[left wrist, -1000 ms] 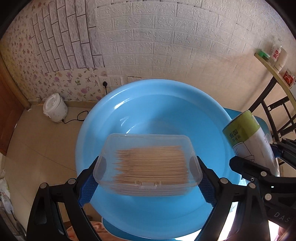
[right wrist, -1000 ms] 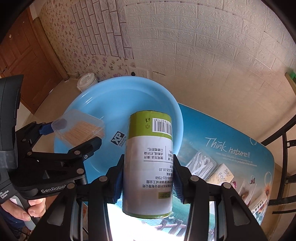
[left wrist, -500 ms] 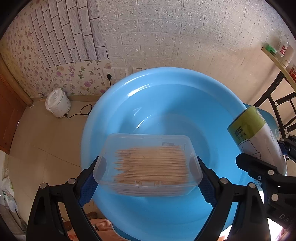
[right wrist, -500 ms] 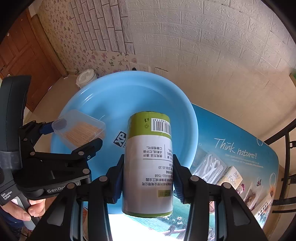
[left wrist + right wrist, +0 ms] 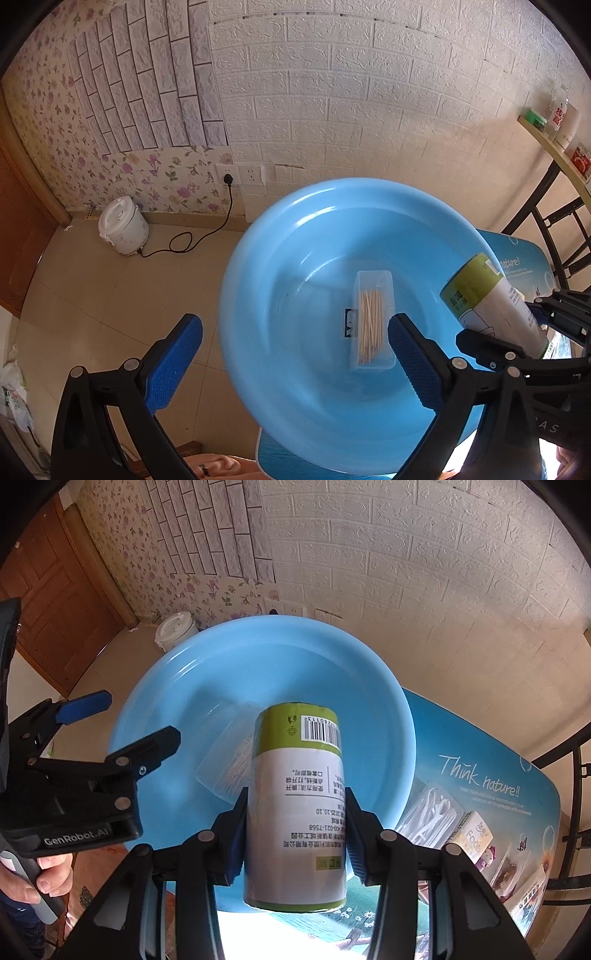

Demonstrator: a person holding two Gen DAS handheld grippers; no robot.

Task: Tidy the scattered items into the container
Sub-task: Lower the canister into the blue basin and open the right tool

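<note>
1. Toothpick box [image 5: 373, 321] lies flat on the floor of the blue basin [image 5: 280, 398], just ahead of my left gripper's right fingertip; I judge it sits there because the basin is the container and this item is done.
2. My left gripper [image 5: 293, 363] hangs spread wide and empty, its left pad out over the floor tiles beyond the basin rim, its right pad [image 5: 410, 354] over the basin beside the box, apparently not touching it.
3. My right gripper [image 5: 295, 816] is clamped on the green-and-white canister [image 5: 295, 808]. Both pads press its sides about halfway down, and the barcoded end points forward past the fingertips.
4. I hold the canister over the near part of the basin, so I judge that letting go here would drop it inside, close to the box, which shows just left of the canister in the right wrist view.
5. To the right of my right fingers, on the printed blue table [image 5: 498, 746], the floss pick pack [image 5: 428, 812] and a small tissue packet [image 5: 471, 836] lie outside the basin, with other small packets beyond them. I judge the tidying is partly done.
</note>
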